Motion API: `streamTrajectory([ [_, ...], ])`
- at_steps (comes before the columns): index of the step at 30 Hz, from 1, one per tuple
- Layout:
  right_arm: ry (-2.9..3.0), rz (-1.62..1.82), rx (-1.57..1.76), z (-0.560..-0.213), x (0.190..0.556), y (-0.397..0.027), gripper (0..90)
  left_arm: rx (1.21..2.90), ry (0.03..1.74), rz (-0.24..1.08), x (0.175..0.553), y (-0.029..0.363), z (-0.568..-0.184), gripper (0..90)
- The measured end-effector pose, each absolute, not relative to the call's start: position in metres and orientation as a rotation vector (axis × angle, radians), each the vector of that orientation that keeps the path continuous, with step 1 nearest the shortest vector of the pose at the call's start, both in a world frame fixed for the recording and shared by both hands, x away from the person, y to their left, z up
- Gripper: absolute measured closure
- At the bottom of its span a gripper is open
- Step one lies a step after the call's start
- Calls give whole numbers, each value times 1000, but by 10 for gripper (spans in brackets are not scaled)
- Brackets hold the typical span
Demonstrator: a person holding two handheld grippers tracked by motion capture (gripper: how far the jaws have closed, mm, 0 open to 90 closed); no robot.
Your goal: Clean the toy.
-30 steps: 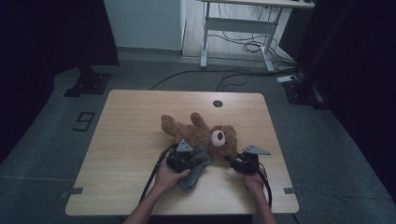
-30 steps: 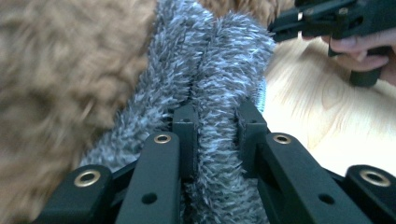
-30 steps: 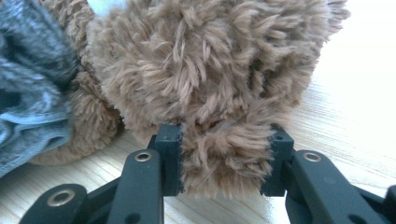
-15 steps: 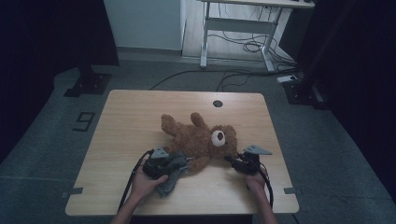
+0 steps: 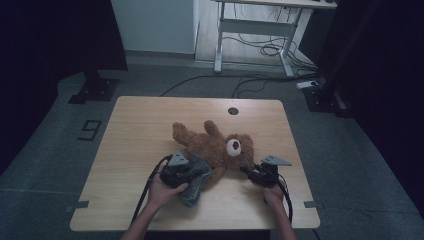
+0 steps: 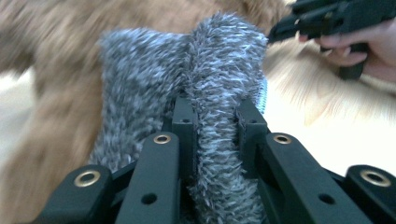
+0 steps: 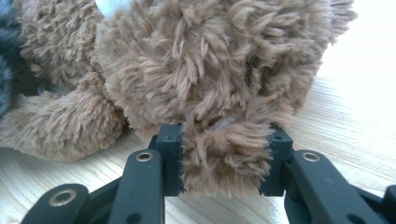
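On the table (image 5: 130,130), my left gripper (image 6: 215,121) is clamped on the grey furry cloth (image 6: 154,84), while my right gripper (image 7: 226,144) pinches the brown teddy bear (image 7: 210,65).

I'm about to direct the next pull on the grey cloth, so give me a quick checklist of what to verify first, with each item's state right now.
1. Left gripper clamped on the grey cloth: ok, a fold sits pinched between its jaws.
2. Right gripper clamped on the bear: ok, brown fur is squeezed between its jaws.
3. Bear lying on the table: ok, in the high view.
4. Cloth free of the bear: cannot tell; it lies against the bear's body.
5. Grippers apart from each other: ok, one at each side of the bear.
6. Cables clear of the cloth: cannot tell.
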State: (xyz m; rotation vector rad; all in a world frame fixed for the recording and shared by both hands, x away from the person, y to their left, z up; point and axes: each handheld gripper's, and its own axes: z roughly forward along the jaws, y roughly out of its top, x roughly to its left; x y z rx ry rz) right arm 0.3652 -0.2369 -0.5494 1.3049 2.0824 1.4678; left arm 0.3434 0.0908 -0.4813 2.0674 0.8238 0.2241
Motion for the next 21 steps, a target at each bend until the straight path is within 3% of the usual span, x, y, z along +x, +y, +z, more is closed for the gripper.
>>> streamTrajectory([
  [11, 2082, 1471, 1316, -548, 365, -236, 613, 2148, 767, 200, 366, 27, -478, 741],
  [21, 2097, 1468, 1310, -548, 366, -238, 614, 2156, 808, 128, 368, 35, -501, 743],
])
